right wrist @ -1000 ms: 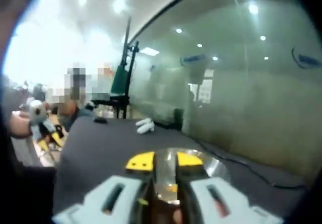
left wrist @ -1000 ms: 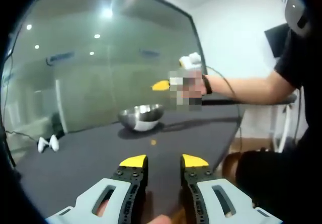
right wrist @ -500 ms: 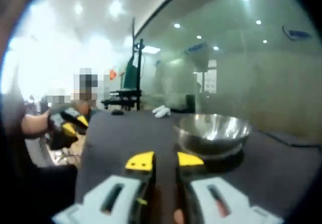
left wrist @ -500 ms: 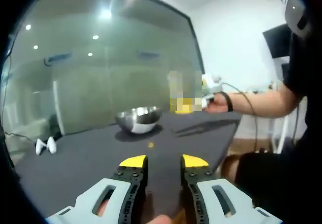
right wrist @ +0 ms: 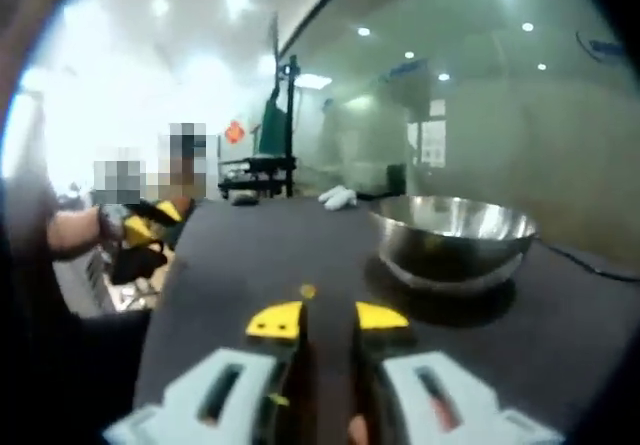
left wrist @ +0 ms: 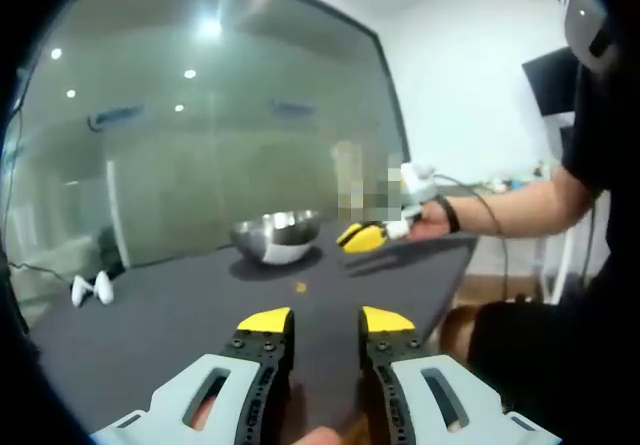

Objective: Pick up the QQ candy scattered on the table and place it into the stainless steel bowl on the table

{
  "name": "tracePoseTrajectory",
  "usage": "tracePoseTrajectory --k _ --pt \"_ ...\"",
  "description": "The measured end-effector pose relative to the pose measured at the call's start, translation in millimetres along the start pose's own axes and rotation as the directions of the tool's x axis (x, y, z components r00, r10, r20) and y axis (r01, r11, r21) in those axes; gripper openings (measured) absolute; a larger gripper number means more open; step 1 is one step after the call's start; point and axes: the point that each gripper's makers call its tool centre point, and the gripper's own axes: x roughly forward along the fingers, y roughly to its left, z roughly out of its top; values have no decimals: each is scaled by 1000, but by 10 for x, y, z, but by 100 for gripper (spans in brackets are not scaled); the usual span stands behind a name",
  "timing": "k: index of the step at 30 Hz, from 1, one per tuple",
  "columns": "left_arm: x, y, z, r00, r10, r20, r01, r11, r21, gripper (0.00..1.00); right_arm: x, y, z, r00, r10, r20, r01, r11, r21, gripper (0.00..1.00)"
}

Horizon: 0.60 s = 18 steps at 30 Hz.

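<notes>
A stainless steel bowl point(left wrist: 275, 237) stands on the dark table point(left wrist: 180, 315), beyond my left gripper point(left wrist: 325, 320), which hovers open and holds nothing. One small orange candy point(left wrist: 300, 287) lies on the table between those jaws and the bowl. My right gripper point(left wrist: 363, 235) reaches in from the right, low beside the bowl. In the right gripper view the same gripper point(right wrist: 328, 318) is open with nothing in it, the candy point(right wrist: 308, 291) lies just past its tips, and the bowl point(right wrist: 455, 235) sits to the right. The left gripper point(right wrist: 150, 227) appears far left there.
Two small white objects point(left wrist: 90, 287) lie far left on the table, near a glass wall. The table edge point(left wrist: 440, 285) runs along the right, by the person's body. A dark stand point(right wrist: 285, 125) rises beyond the far end of the table.
My right gripper has come away from over the bowl and dropped low beside it, so the loose candy now lies just ahead of its jaws. The left gripper has stayed put.
</notes>
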Motion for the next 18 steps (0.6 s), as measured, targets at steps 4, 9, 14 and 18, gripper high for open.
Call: tracePoseTrajectory --k 4,9,14,18 --pt "-14 10 -18 1000 4 -4 -4 1000 -3 27 170 42 -50 999 33 -26 -33 999 -3 20" --pt "-42 23 -13 1000 12 -3 -12 1000 -6 27 384 102 -120 995 83 -54 -83 997 2 20" --pt "-88 47 -4 1000 23 1 -23 1000 -8 27 545 139 -161 990 104 -92 -106 994 -25 20" --pt "-121 77 -11 999 34 1 -34 999 -11 27 681 161 -167 987 124 -98 -125 992 -5 20"
